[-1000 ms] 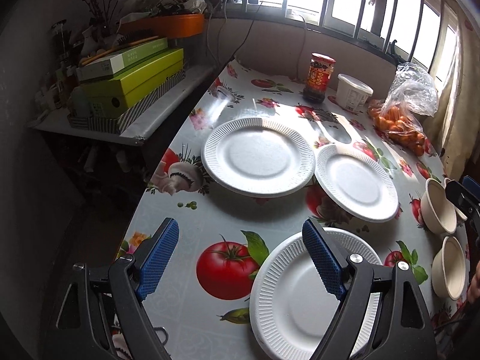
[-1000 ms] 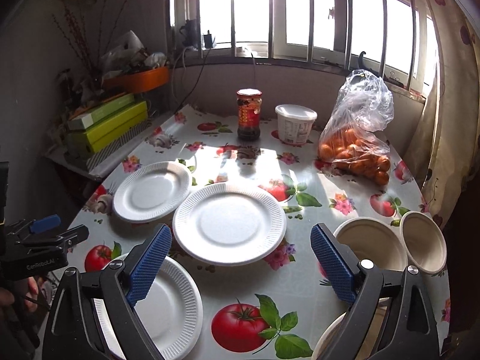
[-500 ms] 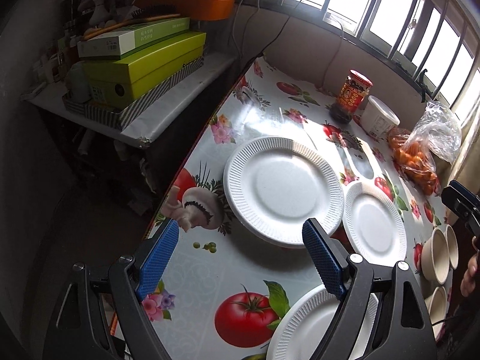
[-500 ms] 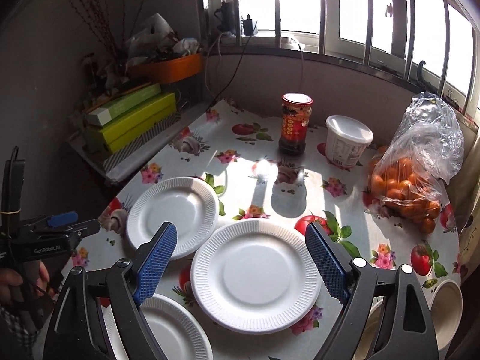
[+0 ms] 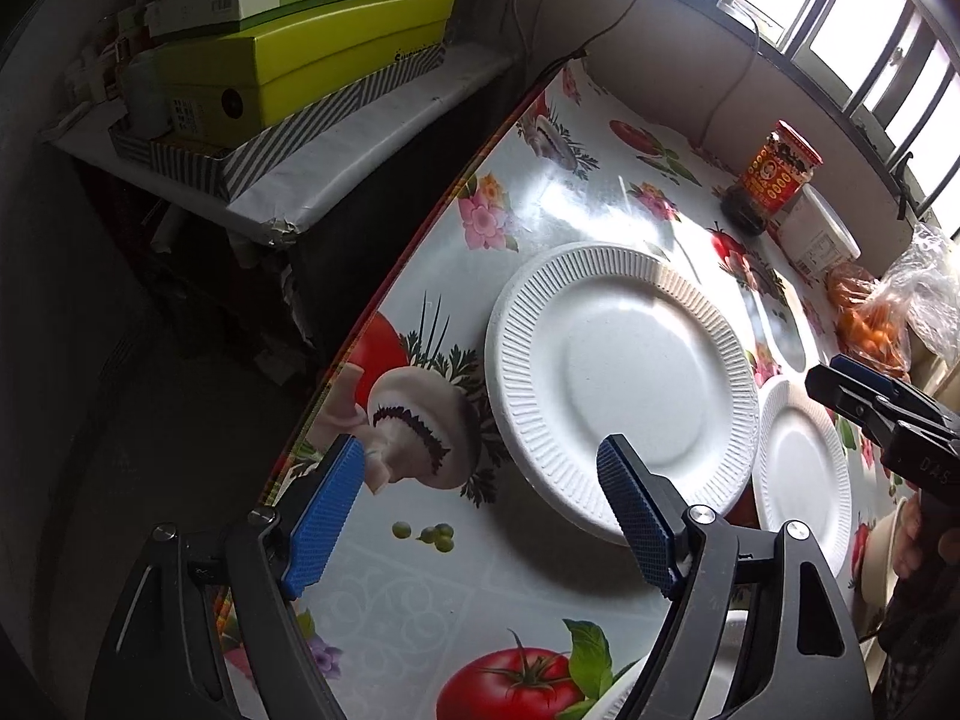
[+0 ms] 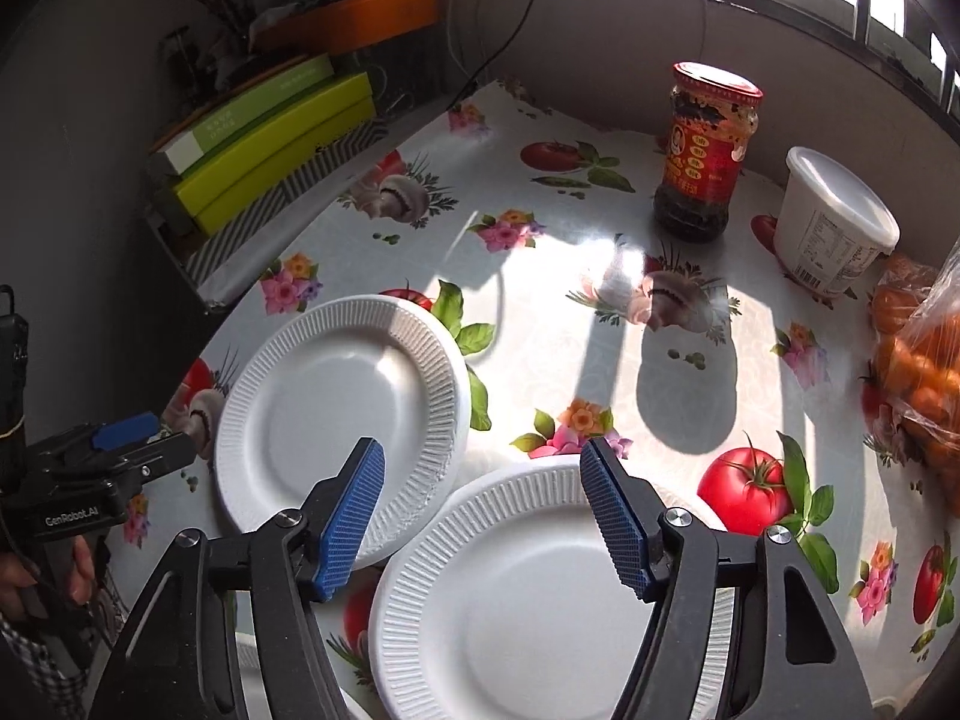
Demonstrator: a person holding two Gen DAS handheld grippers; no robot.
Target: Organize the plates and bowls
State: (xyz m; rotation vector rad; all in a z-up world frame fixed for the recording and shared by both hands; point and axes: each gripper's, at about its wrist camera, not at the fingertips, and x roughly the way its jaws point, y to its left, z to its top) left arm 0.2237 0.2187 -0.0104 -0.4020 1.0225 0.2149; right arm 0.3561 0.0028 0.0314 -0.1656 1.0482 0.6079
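A white ribbed paper plate [image 5: 624, 384] lies near the table's left edge; it also shows in the right wrist view [image 6: 342, 420]. A second plate [image 6: 540, 594] lies to its right, seen in the left wrist view [image 5: 804, 468] too. A third plate's rim [image 5: 606, 699] shows at the bottom. My left gripper [image 5: 480, 522] is open and empty, just before the first plate's near rim. My right gripper [image 6: 483, 516] is open and empty above the second plate's far rim. A cream bowl [image 5: 882, 546] shows at the right edge.
A red-labelled jar [image 6: 705, 150], a white lidded tub [image 6: 831, 228] and a bag of oranges [image 6: 918, 372] stand at the back of the table. Green boxes [image 5: 288, 54] sit on a side shelf left of the table edge [image 5: 384, 294].
Both grippers have moved forward and lower toward the plates. The left has swung left to the first plate; the right now hovers over the second plate. The right jaws have narrowed a little.
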